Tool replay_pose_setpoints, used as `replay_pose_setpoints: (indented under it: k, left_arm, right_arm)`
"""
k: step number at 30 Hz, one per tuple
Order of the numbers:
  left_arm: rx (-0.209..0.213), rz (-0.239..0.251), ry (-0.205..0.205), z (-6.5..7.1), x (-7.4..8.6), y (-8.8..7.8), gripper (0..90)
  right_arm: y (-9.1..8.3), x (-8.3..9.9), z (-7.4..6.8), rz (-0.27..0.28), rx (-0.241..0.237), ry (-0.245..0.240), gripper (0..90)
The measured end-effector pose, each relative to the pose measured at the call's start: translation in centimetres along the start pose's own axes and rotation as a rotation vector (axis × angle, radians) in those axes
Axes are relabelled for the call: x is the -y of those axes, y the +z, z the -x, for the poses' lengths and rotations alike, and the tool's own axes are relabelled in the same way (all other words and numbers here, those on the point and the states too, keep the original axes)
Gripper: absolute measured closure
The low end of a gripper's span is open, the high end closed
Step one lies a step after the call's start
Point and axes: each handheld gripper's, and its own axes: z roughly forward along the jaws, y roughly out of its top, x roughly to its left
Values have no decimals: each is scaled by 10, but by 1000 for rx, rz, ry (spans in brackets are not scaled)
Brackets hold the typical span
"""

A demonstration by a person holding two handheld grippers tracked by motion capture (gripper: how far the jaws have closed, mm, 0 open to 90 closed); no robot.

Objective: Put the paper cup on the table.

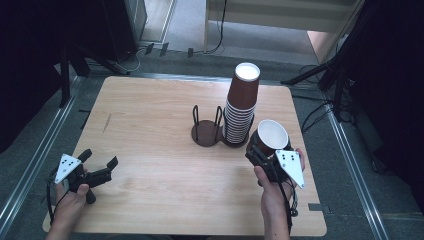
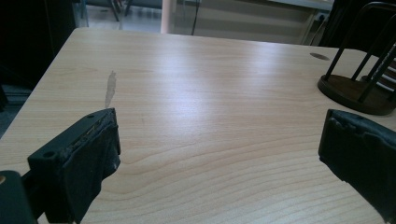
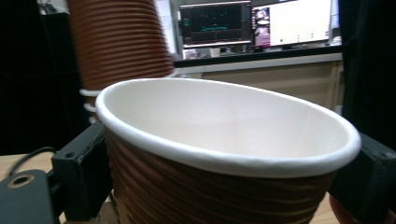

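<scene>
Gripping one brown cup (image 1: pixel 271 136) in right claw (image 1: pixel 260 150), beside stack (image 1: pixel 241 107); holding left claw (image 1: pixel 98 161) apart, idle; placing remaining, likely.

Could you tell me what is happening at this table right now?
A person is working with a gripper in each hand. The right gripper is shut on a single brown paper cup, mouth up, held beside the tall stack of cups that stands upside down on the table. An empty wire holder sits next to the stack. The left gripper is open and holds nothing, low over the near left of the table.
</scene>
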Motion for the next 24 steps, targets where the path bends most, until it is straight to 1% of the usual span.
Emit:
replay_pose_setpoints:
  k: [2, 5, 8, 10, 12, 15, 17, 21, 24]
  left_arm:
    - [9, -9, -7, -1, 0, -1, 0]
    - [16, -14, -11, -3, 0, -2, 0]
    - [20, -19, -20, -4, 0, -1, 0]
    - [17, -28, -18, -4, -1, 0, 0]
    - [18, -30, -18, -4, -1, 0, 0]
    - [21, -36, -16, -3, -1, 1, 0]
    - [18, -39, -13, -3, -1, 1, 0]
    - [16, -37, -12, -3, -1, 1, 0]
    - [15, -40, -10, -3, -1, 1, 0]
  right_arm:
    - [2, 1, 5, 10, 31, -17, 85]
    - [6, 4, 16, 20, 53, -27, 85]
    - [11, 9, 27, 18, 80, -37, 86]
    - [14, 12, 35, 7, 125, -52, 85]
    - [16, 16, 41, 6, 118, -52, 85]
    - [19, 24, 46, -5, 113, -91, 85]
    - [23, 32, 50, -27, 108, -99, 84]
    - [30, 44, 53, -58, 109, -102, 84]
    - [34, 53, 53, -76, 107, -126, 83]
